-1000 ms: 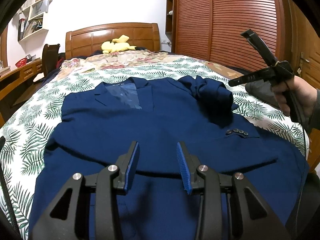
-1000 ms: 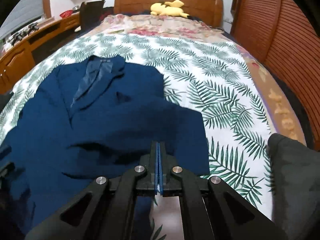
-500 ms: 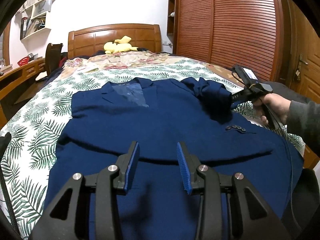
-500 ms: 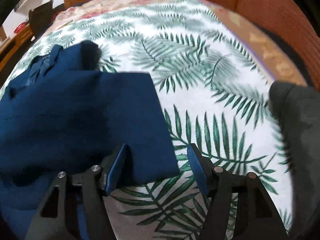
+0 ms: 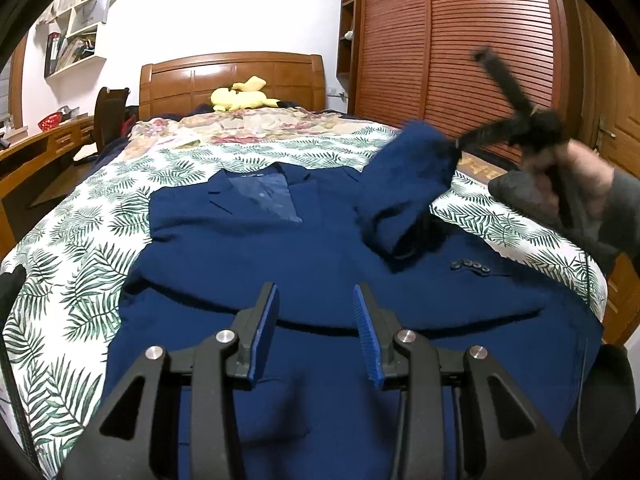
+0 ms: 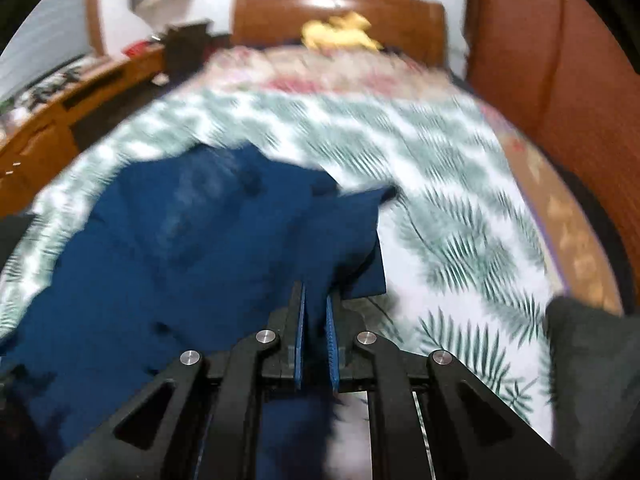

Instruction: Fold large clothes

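left wrist view: navy jacket [image 5: 304, 264] spread face up on the leaf-print bedspread [image 5: 80, 264]; left gripper [image 5: 316, 332] hovering above the hem, parted and empty, likely waiting. right gripper [image 5: 460, 146] lifting the sleeve [image 5: 404, 184] off the bed.

right wrist view: right gripper [image 6: 316, 320] clamped on the sleeve [image 6: 344, 232] edge, raised, probably for folding inward across the chest.

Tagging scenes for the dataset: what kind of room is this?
A home bedroom, most likely. A bed with a leaf-print cover and a wooden headboard fills the view, a slatted wooden wardrobe stands beside it, and a yellow plush toy sits by the headboard.
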The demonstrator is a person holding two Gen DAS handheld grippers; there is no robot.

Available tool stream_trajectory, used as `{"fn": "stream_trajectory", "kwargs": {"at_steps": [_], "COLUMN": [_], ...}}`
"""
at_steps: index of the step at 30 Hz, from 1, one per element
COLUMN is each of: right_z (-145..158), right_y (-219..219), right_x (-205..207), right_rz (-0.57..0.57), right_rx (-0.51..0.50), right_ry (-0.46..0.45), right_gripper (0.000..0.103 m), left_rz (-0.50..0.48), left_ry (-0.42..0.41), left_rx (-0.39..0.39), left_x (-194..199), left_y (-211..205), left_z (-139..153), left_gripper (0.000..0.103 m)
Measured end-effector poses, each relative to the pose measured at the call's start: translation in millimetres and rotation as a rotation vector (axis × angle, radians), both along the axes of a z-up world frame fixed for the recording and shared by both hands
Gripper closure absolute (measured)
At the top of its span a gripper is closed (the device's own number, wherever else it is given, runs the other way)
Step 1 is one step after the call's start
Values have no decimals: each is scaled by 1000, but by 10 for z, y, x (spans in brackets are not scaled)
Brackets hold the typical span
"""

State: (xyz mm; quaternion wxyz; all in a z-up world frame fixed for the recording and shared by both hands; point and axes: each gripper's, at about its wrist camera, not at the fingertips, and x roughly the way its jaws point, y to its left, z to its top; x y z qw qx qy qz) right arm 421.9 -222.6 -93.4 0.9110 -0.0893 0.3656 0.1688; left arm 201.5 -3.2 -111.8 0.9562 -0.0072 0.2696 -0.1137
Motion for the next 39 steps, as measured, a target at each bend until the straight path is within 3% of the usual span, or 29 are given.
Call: {"fn": "stream_trajectory", "kwargs": {"at_steps": [4, 10, 21, 25, 29, 32, 39], "right_z": [446, 576, -93, -321, -453, -560, -691], "right_y": [443, 976, 1120, 1088, 938, 801, 579], "right_x": [-376, -862, -1469, -1565, -1595, -1618, -1492], "right_rz": [128, 287, 363, 341, 316, 299, 215], "right_rx": [33, 10, 88, 68, 95, 108, 92], "right_ry": [-74, -103, 9, -4, -38, -69, -26], "right_gripper": [96, 96, 91, 67, 54, 53, 53], "left_rz": [15, 40, 95, 105, 104, 95, 64], "left_ry": [-11, -37, -34, -25, -13, -5, 13], "left_rx": [-8, -24, -23, -43, -34, -28, -6], "left_x": [-71, -175, -217, -204, -187, -158, -92], "left_y": [90, 237, 479, 529, 495, 436, 240], "left_z": [47, 145, 122, 104, 58, 33, -16], "left_gripper": [66, 66, 66, 66, 66, 66, 66]}}
